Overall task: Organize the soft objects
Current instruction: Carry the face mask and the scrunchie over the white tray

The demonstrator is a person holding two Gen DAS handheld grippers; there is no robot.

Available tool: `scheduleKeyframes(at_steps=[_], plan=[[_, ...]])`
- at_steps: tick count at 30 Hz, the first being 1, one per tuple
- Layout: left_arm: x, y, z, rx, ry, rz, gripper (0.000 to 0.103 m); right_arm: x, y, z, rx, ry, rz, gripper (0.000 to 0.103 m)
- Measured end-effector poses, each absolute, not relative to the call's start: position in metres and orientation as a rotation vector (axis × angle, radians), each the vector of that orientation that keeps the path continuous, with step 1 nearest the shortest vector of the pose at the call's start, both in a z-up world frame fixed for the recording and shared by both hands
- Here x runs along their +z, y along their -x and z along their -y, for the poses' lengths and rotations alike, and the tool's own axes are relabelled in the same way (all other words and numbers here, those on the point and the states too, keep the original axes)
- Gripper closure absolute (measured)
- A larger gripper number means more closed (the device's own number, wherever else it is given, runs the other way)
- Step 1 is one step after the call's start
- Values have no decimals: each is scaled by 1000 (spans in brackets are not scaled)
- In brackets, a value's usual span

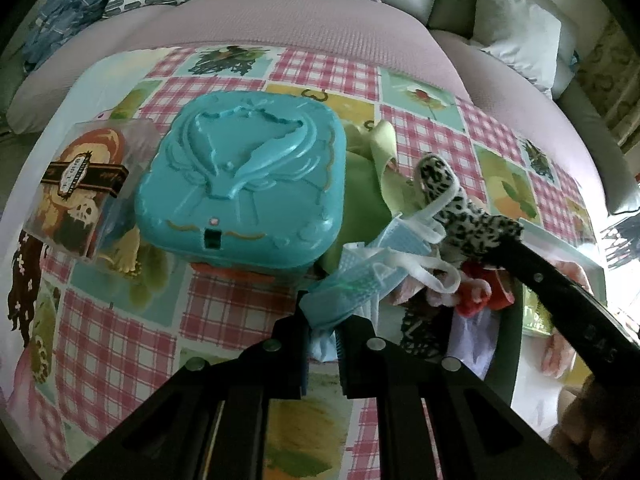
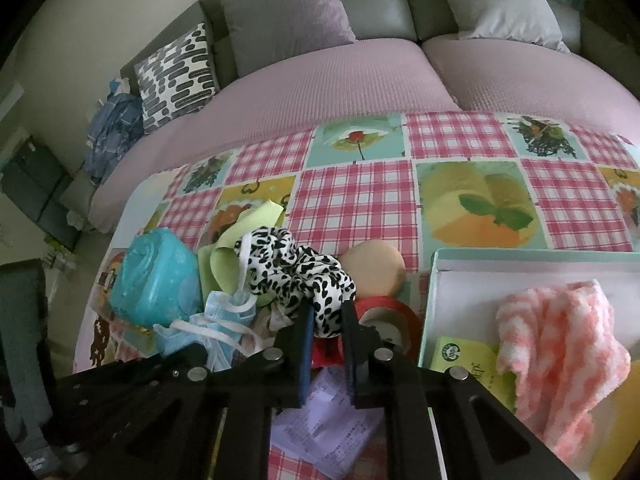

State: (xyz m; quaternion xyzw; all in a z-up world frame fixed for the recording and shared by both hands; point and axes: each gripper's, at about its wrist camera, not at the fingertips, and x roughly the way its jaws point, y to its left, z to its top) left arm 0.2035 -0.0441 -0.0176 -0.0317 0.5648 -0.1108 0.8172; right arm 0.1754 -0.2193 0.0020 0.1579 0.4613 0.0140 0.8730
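The left gripper [image 1: 322, 326] was clamped on a pale blue pleated face mask [image 1: 352, 276], pinching the crumpled fabric tight between its black fingers [image 1: 290, 344], with the mask's white ear loops [image 1: 424, 268] trailing off to the right. And over on the other side, the right gripper [image 2: 326, 320] had bitten down on a black-and-white leopard-print fabric scrunchie [image 2: 296, 268], its pads squeezed onto the near edge of the cloth! That scrunchie sat on top of the heap, touching the mask and a light green cloth [image 2: 236, 256] behind it.

Just left of the heap stood a turquoise moulded plastic case [image 1: 240, 184] with a raised relief on its lid, and beside that a clear box with a skull picture [image 1: 80, 192]. A roll of red tape [image 2: 390, 316] lay just right of the right gripper, a round peach sponge puff [image 2: 374, 272] behind it, and a printed paper receipt [image 2: 328, 420] lay under the jaws.

Further right was a shallow white tray with a mint rim [image 2: 480, 258], holding a pink-and-white fluffy knitted cloth [image 2: 560, 344] and a yellow-green card [image 2: 468, 360]. Everything rested on a pink checked patchwork tablecloth [image 2: 360, 196], with a mauve sofa [image 2: 320, 80] beyond.
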Motion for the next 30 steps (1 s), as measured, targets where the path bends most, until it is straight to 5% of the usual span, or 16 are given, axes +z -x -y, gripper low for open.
scheduleKeyframes(at_steps=[30], plan=[[26, -182, 42, -272, 61, -1048, 92, 58, -134, 245, -10, -331, -806, 92]])
